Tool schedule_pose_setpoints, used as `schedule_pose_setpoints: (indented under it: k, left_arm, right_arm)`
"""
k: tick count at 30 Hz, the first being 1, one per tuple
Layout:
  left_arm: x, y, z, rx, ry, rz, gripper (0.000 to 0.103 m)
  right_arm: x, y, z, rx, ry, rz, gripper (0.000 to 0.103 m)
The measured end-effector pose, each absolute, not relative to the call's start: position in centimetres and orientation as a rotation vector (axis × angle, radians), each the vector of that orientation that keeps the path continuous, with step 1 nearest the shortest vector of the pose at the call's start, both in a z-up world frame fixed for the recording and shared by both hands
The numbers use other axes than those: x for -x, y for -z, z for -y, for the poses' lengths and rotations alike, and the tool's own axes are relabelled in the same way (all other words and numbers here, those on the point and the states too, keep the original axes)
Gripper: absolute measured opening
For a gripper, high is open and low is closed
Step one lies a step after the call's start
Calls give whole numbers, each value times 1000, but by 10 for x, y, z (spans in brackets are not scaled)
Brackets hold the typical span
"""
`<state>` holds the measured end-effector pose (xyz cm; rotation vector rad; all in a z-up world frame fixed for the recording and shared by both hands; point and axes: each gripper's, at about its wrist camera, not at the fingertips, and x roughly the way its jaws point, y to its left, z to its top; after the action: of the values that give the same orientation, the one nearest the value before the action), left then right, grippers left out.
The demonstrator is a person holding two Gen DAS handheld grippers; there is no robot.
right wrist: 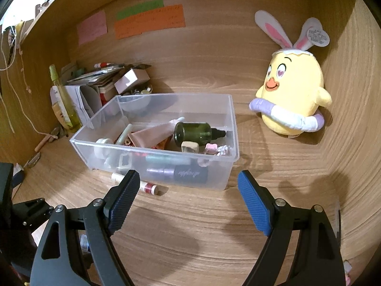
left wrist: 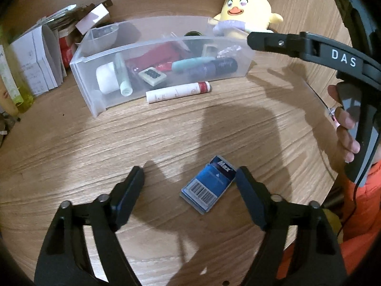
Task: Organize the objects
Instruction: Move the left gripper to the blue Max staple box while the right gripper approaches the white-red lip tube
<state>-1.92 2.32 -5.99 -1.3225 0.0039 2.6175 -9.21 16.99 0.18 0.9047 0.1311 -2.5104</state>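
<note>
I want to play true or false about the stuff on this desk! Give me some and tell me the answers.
1. The blue box lies on the desk between the left tool's fingers. True.
2. The yellow chick toy sits inside the clear bin. False: it stands on the desk beside the bin.
3. The green bottle lies on its side in the bin. True.
4. The right tool is squeezing the white tube. False: it is open and holds nothing.
5. The white tube is outside the bin. True.
</note>
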Motion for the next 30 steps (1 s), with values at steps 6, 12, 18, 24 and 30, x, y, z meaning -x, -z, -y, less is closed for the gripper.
schedule_pose_setpoints:
  k: [6,12,18,24,30]
  left_arm:
    - [17,58,-18,1281,-2641,26,45]
    - [21,58,-4,1269,-2653,87,27]
    - [28,57,18,1284,-2684,174,27]
    - [38,56,36,1301,-2702,253,27]
    - [35,57,43,1296,-2686,332,27]
  right_arm:
    - [93,11,-161,-948,2462,-117,82]
    - [92,38,-139,-1034,2367,-143,82]
    - [91,46,-117,-1041,2314,-208,74]
    - [90,46,-93,-1014,2286,-309,61]
    - [94,48,-76,-1016,2272,-365,61]
